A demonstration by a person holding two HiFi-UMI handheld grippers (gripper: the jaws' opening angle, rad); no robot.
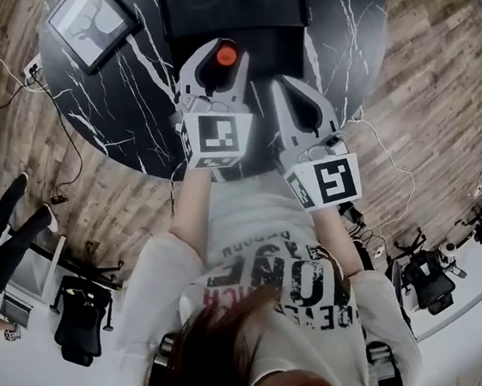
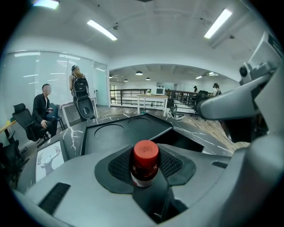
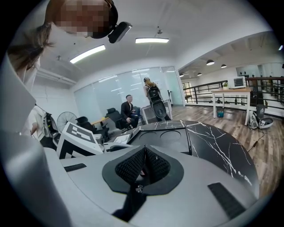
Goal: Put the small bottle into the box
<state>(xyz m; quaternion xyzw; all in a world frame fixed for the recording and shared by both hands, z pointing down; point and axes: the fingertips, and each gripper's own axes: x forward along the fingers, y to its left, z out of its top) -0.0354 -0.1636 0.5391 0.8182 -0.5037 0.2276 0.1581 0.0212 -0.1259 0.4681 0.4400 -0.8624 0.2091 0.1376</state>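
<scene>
A small brown bottle with a red cap [image 1: 227,56] [image 2: 144,163] stands upright between the pads of my left gripper [image 1: 222,63] [image 2: 145,174], which is shut on it. The gripper hovers over the near edge of an open black box [image 1: 271,42] [image 2: 182,138]. The box's raised lid [image 1: 232,3] [image 2: 116,133] has two round recesses. To the right, my right gripper [image 1: 293,88] [image 3: 143,165] is shut with nothing in it, its pads pressed together beside the box [image 3: 165,135].
The round black marble table [image 1: 130,102] also carries a framed deer picture [image 1: 91,20] [image 2: 47,160] at the left. Cables trail over the wooden floor [image 1: 422,122]. A seated person [image 2: 42,111] and office chairs are beyond the table.
</scene>
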